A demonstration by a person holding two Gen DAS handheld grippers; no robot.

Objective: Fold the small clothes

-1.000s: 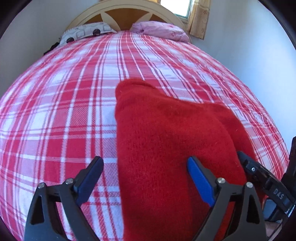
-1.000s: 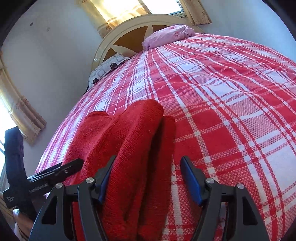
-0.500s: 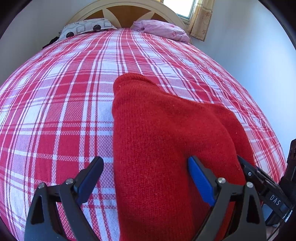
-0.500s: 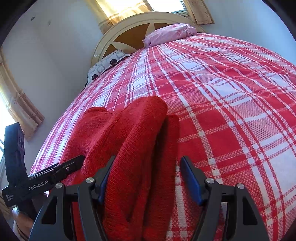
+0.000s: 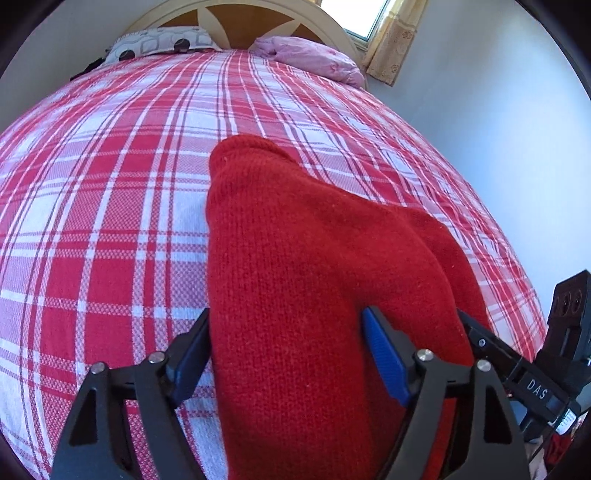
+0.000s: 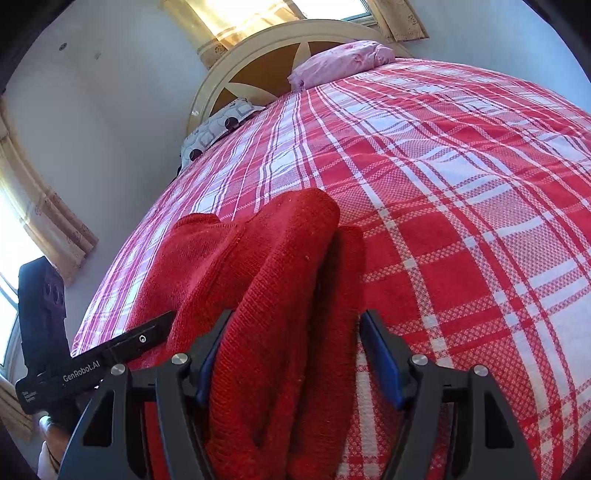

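A red knitted garment (image 5: 295, 277) lies bunched on the red plaid bed (image 5: 110, 184), near its front edge. My left gripper (image 5: 288, 354) has its blue-padded fingers on either side of the garment's left part, pressed against the thick knit. My right gripper (image 6: 295, 354) has its fingers pressed around the folded right edge of the same garment (image 6: 280, 280). The right gripper's body shows at the right of the left wrist view (image 5: 532, 384), and the left gripper's body shows at the left of the right wrist view (image 6: 85, 365).
A patterned grey pillow (image 5: 159, 46) and a pink pillow (image 5: 310, 61) lie at the headboard (image 5: 240, 14). A wall (image 5: 498, 110) runs along the bed's right side. A curtained window (image 6: 236, 18) is behind the headboard.
Both grippers have narrowed from wide open onto the red garment. Both views have moved a little closer to the garment.
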